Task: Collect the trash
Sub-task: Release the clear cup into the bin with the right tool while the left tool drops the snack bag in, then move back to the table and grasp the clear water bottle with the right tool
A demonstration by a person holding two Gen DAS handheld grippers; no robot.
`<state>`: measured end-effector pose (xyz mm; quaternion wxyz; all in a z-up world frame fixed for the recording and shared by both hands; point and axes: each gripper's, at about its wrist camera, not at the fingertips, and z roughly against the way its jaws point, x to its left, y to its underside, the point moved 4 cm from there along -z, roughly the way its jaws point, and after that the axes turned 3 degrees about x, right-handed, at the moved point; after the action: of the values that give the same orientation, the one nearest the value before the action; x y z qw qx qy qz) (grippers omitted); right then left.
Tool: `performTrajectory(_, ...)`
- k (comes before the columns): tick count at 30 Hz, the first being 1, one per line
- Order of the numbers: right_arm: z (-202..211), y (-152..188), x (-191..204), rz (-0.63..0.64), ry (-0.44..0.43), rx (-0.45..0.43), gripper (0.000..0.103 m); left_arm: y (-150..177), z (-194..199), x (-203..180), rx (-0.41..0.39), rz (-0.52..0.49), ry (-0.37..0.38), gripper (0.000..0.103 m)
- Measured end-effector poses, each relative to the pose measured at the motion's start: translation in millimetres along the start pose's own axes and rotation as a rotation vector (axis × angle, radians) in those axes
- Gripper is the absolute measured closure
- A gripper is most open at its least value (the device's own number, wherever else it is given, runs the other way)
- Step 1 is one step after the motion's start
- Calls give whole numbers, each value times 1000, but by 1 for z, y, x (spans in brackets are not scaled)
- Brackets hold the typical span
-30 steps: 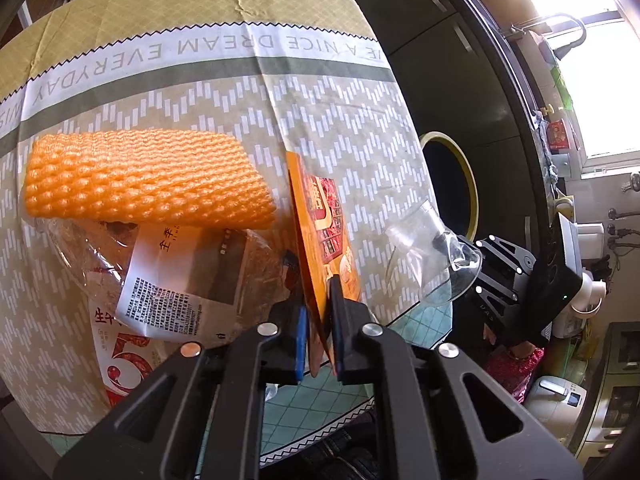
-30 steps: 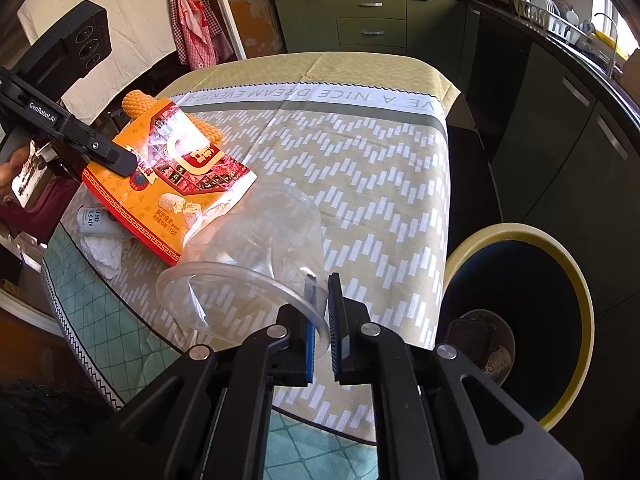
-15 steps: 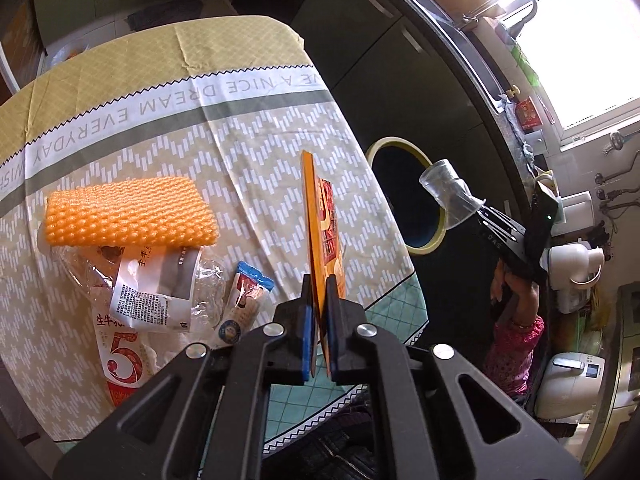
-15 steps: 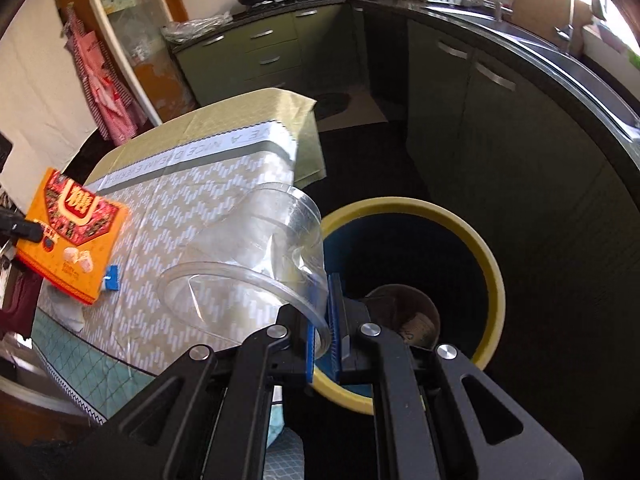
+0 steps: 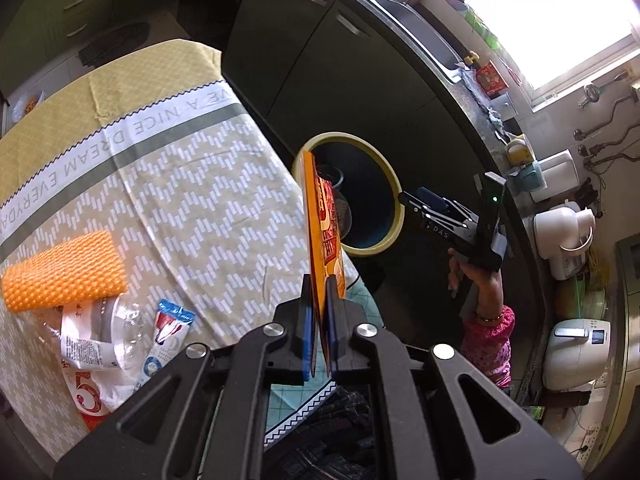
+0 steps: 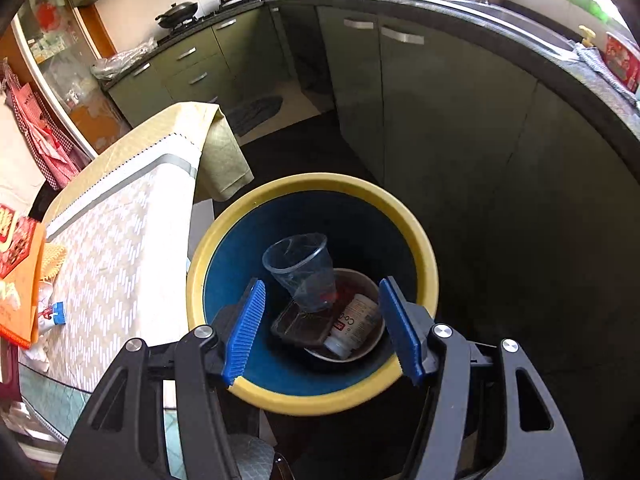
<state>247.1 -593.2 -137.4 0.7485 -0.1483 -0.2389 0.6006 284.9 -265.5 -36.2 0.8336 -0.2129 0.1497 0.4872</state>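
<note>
My left gripper [image 5: 319,294] is shut on the lower edge of an orange snack packet [image 5: 322,220], held upright and edge-on above the table's near corner; the packet also shows at the left of the right wrist view [image 6: 16,280]. My right gripper [image 6: 320,320] hangs over the yellow-rimmed bin [image 6: 424,256], its jaws opening with nothing between them. A clear plastic cup [image 6: 300,272] lies free inside the bin on a bowl, a dark tray and a white bottle. From the left wrist view the bin [image 5: 394,188] stands on the floor beyond the table, with the right gripper [image 5: 416,200] beside it.
On the patterned tablecloth [image 5: 180,200] lie an orange foam net [image 5: 60,272], a crumpled clear wrapper with a paper label [image 5: 88,340] and a small blue-white sachet [image 5: 168,332]. Dark green cabinets [image 6: 420,100] curve behind the bin. A pink sleeve [image 5: 488,340] carries the right gripper.
The right gripper swung from the table to above the bin, opened, and the clear cup dropped in. The left gripper lifted the orange packet off the table and moved it toward the bin.
</note>
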Motion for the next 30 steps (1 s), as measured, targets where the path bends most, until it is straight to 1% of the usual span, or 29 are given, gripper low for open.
performTrajectory(3,31,26,-13,-20,12,-47,43,-16,-20,-27,19,-49,12,97)
performTrajectory(6,54,55,-34,-47,39,-69,43,-35,-48,-54,49,-86,24,97)
performTrajectory(10,68,91,-57,-105,56,-58,43,-63,-95,-82,94,-111,21,97)
performTrajectory(12,71,105,-69,-132,61,-45,43,-76,-119,-92,113,-120,10,96)
performTrajectory(14,74,115,-79,-152,65,-40,43,-87,-143,-99,127,-123,-4,94)
performTrajectory(15,75,118,-82,-159,65,-34,43,-93,-155,-102,129,-126,-18,90)
performTrajectory(16,71,117,-83,-163,65,-27,43,-98,-164,-103,127,-127,-39,83)
performTrajectory(18,69,116,-83,-166,59,-27,43,-105,-180,-104,129,-135,-78,73)
performTrajectory(19,70,117,-82,-163,54,-27,43,-106,-183,-103,131,-133,-91,72)
performTrajectory(20,69,117,-83,-158,47,-28,43,-105,-184,-102,137,-129,-102,72)
performTrajectory(21,69,116,-79,-150,39,-30,43,-104,-181,-101,136,-126,-98,72)
performTrajectory(22,68,116,-81,-141,29,-32,43,-101,-174,-99,135,-123,-91,72)
performTrajectory(24,68,114,-69,-105,10,-32,43,-94,-152,-92,125,-128,-93,72)
performTrajectory(26,67,109,-52,-57,-11,-31,43,-83,-118,-78,98,-119,-95,69)
performTrajectory(28,67,102,-26,1,-43,-28,43,-69,-82,-61,66,-109,-105,61)
performTrajectory(30,66,94,2,69,-71,-27,43,-52,-41,-40,19,-92,-129,59)
